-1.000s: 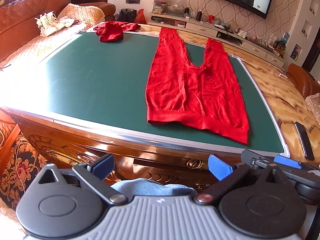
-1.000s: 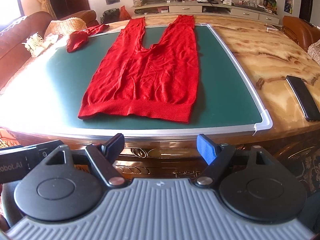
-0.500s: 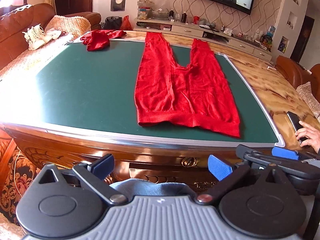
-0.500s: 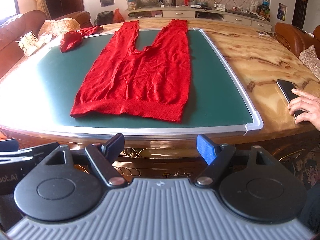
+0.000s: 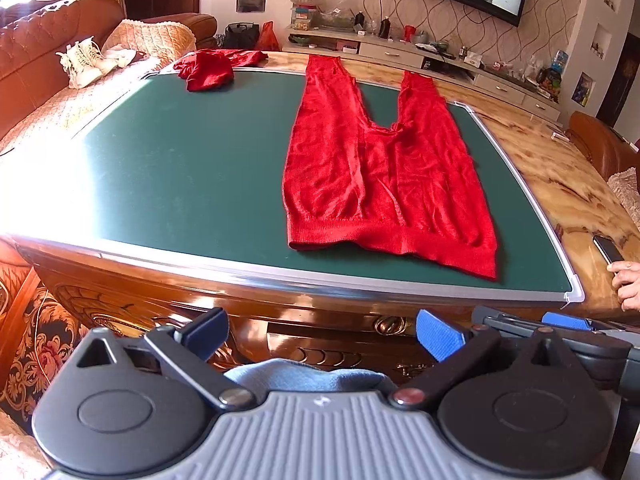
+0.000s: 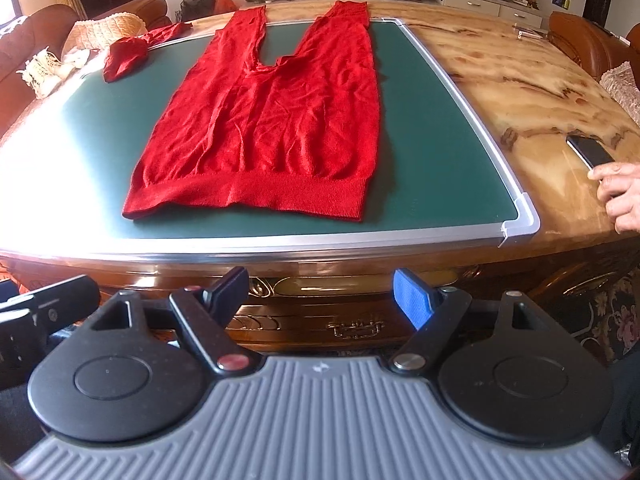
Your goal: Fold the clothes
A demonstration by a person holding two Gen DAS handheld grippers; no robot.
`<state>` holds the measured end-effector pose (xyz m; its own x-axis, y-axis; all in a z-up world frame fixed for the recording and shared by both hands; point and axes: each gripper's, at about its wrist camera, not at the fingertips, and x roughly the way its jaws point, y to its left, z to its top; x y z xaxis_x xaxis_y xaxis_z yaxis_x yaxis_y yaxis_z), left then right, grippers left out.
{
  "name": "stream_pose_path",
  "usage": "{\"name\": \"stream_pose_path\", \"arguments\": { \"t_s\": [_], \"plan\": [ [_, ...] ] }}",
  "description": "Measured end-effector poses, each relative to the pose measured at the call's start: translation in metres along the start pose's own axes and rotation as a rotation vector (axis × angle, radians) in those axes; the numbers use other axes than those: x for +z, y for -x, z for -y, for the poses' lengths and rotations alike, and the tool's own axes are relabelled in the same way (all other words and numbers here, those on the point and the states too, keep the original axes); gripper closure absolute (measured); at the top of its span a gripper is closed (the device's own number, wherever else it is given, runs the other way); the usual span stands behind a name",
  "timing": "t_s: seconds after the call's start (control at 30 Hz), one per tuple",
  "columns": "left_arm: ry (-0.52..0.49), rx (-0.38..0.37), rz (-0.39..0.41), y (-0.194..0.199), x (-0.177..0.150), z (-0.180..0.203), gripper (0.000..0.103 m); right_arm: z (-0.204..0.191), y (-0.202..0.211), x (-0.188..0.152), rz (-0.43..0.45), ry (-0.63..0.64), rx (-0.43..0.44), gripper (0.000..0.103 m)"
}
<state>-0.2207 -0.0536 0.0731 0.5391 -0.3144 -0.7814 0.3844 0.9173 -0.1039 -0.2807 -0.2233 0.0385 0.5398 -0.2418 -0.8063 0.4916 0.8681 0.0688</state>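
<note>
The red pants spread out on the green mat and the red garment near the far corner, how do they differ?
The red pants lie flat and spread out, waistband toward the camera, legs pointing away; the smaller red garment is bunched in a heap. The pants cover a large part of the green mat on its right; the bunched garment sits at the far left edge, partly off the mat. Both are the same bright red, and neither is touched by a claw.

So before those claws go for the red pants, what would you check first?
1. Red pants spread flat on the green mat: ok.
2. Waistband near the table edge: ok.
3. Left claw open, empty: ok.
4. Right claw open, empty: ok.
5. Crumpled red garment apart from the pants: ok.
6. Bare hand on the phone, off the mat: ok.
</note>
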Motion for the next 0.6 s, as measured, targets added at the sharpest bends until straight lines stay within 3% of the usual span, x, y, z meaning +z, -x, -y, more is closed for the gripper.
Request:
{"name": "stream_pose_path", "arguments": {
  "t_s": [0.6],
  "plan": [
    [-0.034,0.011,-0.029,-0.008,0.007,0.008,0.0,-0.002,-0.009,0.011,0.0,0.008,-0.016,0.016]
  ]
}}
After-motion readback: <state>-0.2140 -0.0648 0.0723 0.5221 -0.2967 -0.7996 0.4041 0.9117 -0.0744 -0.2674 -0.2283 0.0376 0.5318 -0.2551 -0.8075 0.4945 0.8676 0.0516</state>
